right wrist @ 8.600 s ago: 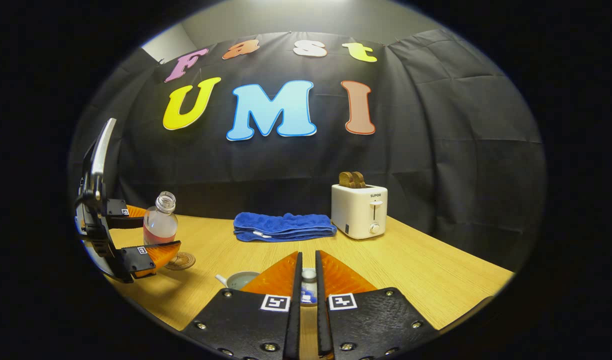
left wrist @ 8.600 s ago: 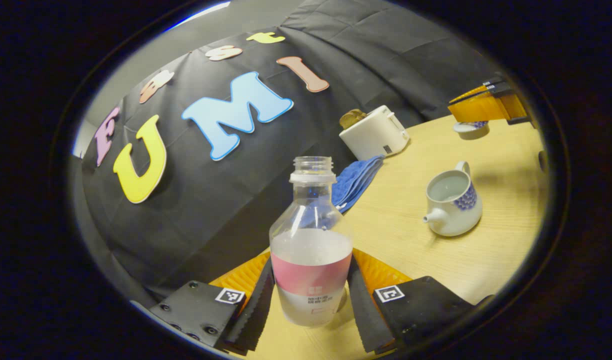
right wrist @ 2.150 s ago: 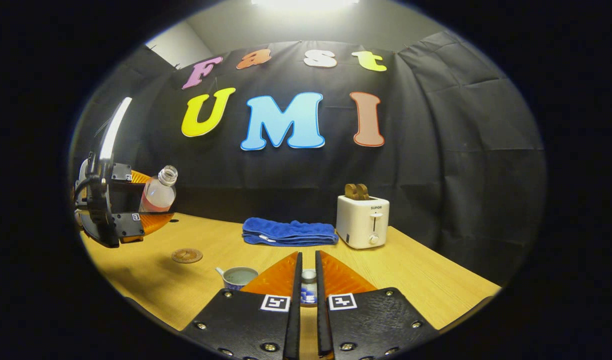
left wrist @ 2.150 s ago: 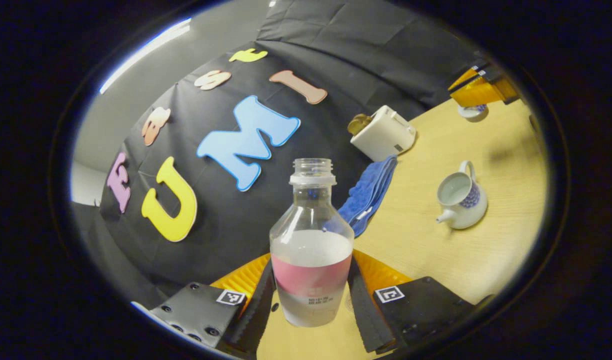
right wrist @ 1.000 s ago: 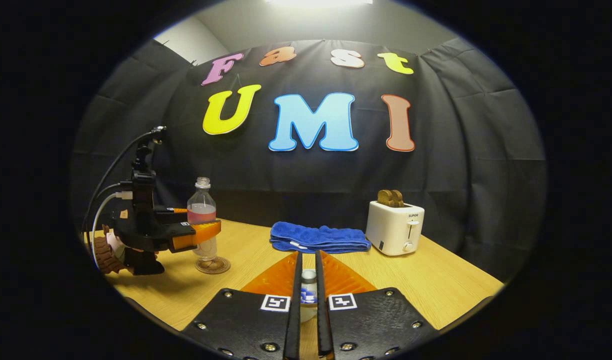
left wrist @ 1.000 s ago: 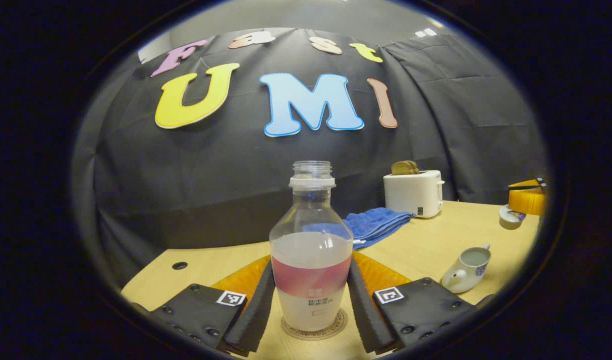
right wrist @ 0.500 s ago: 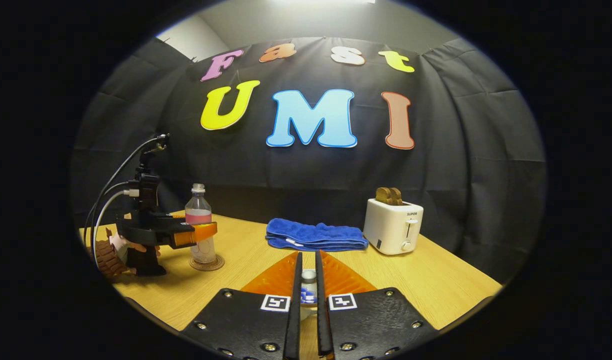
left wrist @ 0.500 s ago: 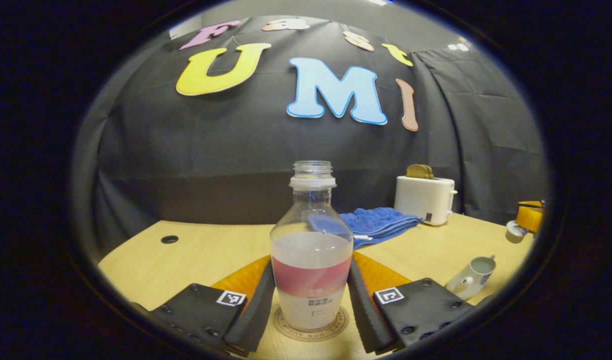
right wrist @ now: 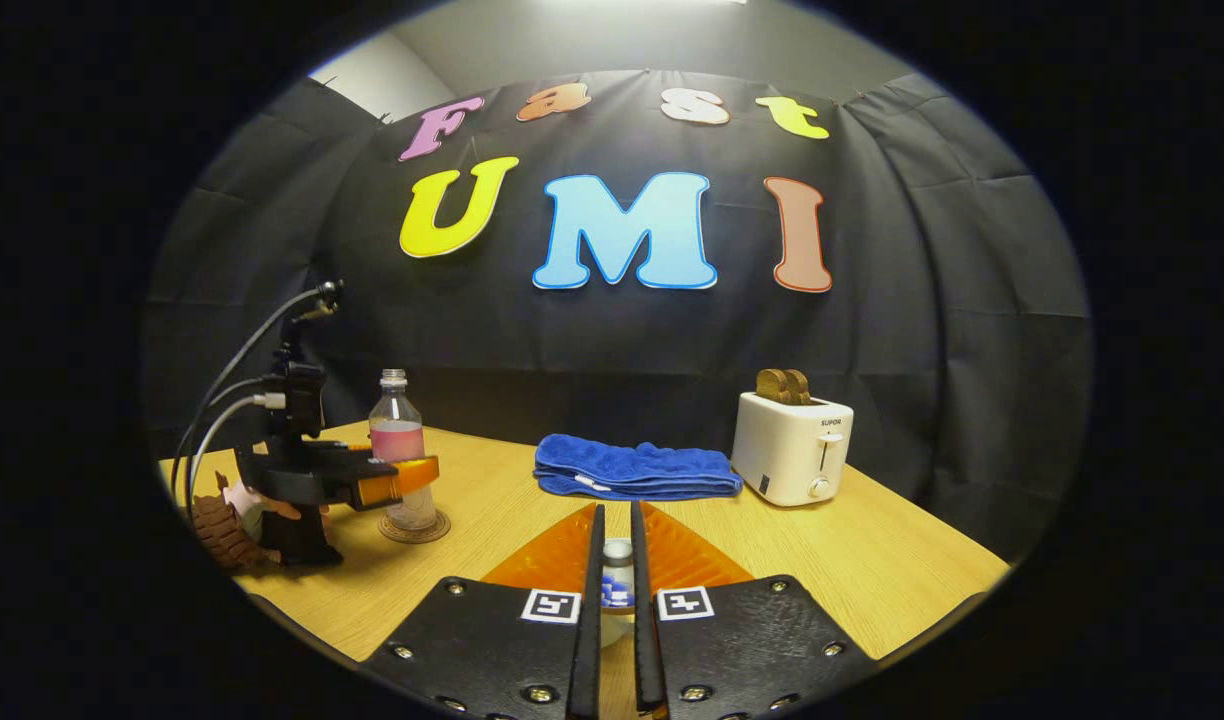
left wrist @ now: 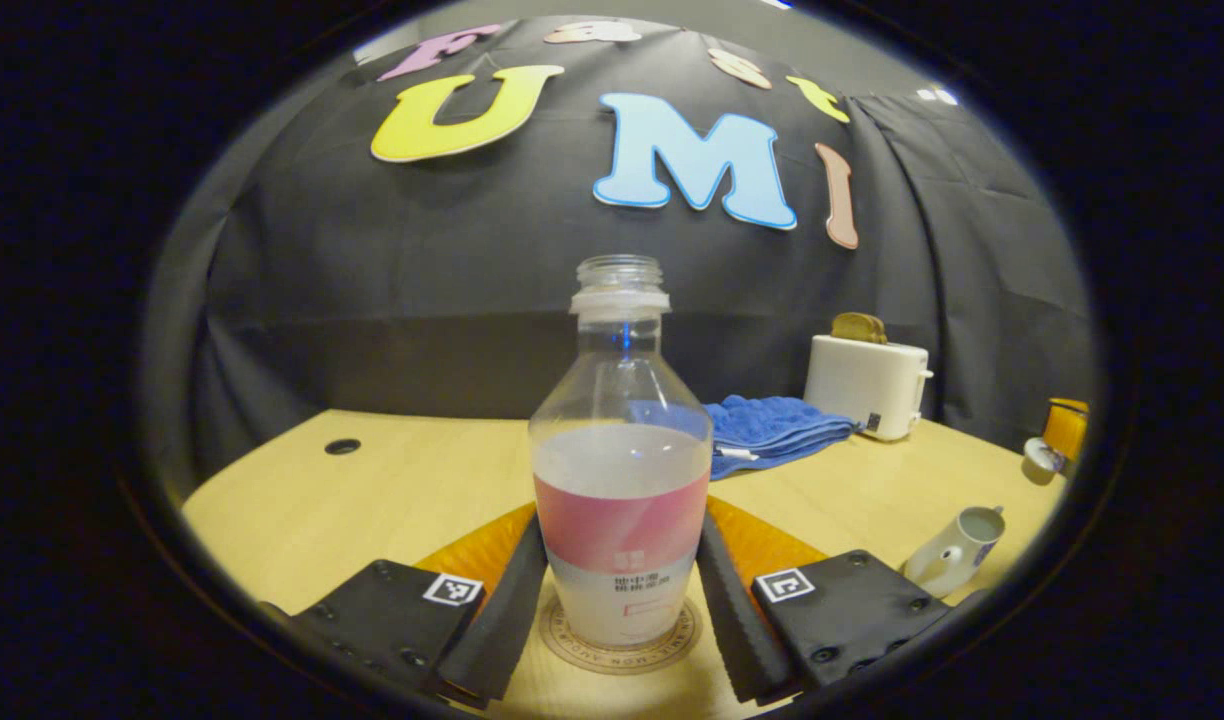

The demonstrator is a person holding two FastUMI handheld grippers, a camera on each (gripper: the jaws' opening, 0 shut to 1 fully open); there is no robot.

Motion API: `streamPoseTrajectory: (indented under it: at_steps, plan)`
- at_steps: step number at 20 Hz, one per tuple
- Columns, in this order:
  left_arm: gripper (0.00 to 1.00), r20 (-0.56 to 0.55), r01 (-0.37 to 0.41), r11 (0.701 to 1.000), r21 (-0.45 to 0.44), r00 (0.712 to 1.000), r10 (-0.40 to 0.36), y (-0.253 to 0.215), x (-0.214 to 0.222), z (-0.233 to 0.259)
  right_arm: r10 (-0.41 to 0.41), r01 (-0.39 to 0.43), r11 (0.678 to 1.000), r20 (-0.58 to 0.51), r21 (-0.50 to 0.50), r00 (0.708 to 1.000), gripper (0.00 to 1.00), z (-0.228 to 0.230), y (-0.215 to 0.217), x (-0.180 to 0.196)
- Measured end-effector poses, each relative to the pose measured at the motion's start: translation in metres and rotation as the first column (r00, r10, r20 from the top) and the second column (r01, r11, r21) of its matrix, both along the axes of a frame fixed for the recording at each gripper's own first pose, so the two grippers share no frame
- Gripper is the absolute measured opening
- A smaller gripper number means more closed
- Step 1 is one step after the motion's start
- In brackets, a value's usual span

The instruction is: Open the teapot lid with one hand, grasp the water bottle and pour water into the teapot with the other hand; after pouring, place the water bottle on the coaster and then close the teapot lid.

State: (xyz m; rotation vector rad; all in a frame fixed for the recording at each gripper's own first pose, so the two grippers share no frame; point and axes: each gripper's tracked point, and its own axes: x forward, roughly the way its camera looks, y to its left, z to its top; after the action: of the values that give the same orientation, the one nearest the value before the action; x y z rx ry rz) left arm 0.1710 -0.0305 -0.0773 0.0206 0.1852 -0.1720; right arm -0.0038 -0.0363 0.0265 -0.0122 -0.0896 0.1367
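The clear water bottle (left wrist: 620,480), with a pink label and no cap, stands upright on the round coaster (left wrist: 622,650). My left gripper (left wrist: 622,520) is slightly open, its pads close on both sides of the bottle. In the right gripper view the bottle (right wrist: 397,440) is on the coaster (right wrist: 413,527) at far left, inside the left gripper (right wrist: 392,480). The white teapot (left wrist: 957,550) stands uncovered at right, water in it. My right gripper (right wrist: 612,510) is shut on the teapot lid (right wrist: 617,590), held off the table. The left gripper view shows that gripper (left wrist: 1064,428) with the lid (left wrist: 1042,455).
A folded blue towel (right wrist: 637,470) lies at the back of the wooden table (right wrist: 872,560). A white toaster (right wrist: 792,450) with bread in it stands to the towel's right. A hand (right wrist: 242,500) holds the left gripper. A small hole (left wrist: 342,446) marks the tabletop at left.
The left gripper carried the tilted bottle away from the teapot, righted it and set it on the coaster. Its fingers have just eased apart. The right gripper stayed shut on the lid.
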Motion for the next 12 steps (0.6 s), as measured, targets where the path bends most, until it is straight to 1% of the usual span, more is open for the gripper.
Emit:
streamPoseTrajectory:
  at_steps: [1, 3, 4, 5, 7, 9, 12]
  plan:
    - [0.89, 0.013, 0.000, 1.000, -0.001, 1.000, 0.000, -0.001, 0.002, 0.008, -0.003, 0.003, 1.000, 0.000, -0.001, 1.000, 0.14, 0.001, -0.001, 0.000]
    - [0.89, 0.008, 0.001, 1.000, -0.019, 1.000, -0.001, -0.001, 0.001, 0.005, -0.005, 0.005, 1.000, -0.001, 0.001, 1.000, 0.14, 0.001, -0.002, 0.000]
    - [0.92, 0.011, 0.000, 1.000, -0.024, 1.000, 0.000, -0.002, -0.002, 0.006, -0.005, 0.005, 1.000, -0.002, 0.004, 1.000, 0.14, 0.001, -0.001, 0.001]
    - [0.96, 0.014, -0.004, 1.000, -0.030, 1.000, 0.004, -0.001, -0.002, 0.007, -0.002, 0.002, 1.000, -0.003, 0.005, 1.000, 0.14, 0.002, 0.000, 0.002]
    - [1.00, 0.016, 0.009, 0.999, -0.054, 1.000, -0.008, -0.004, -0.006, 0.008, 0.001, -0.001, 1.000, -0.003, 0.006, 1.000, 0.14, 0.004, 0.002, 0.005]
    - [1.00, 0.006, 0.025, 0.998, -0.065, 1.000, -0.024, -0.008, -0.012, 0.005, -0.001, 0.001, 1.000, -0.001, 0.004, 1.000, 0.14, 0.003, 0.003, 0.009]
    - [1.00, 0.019, 0.017, 0.999, -0.044, 1.000, -0.016, -0.008, -0.025, 0.009, 0.006, -0.006, 1.000, -0.023, 0.015, 1.000, 0.14, -0.003, 0.008, 0.018]
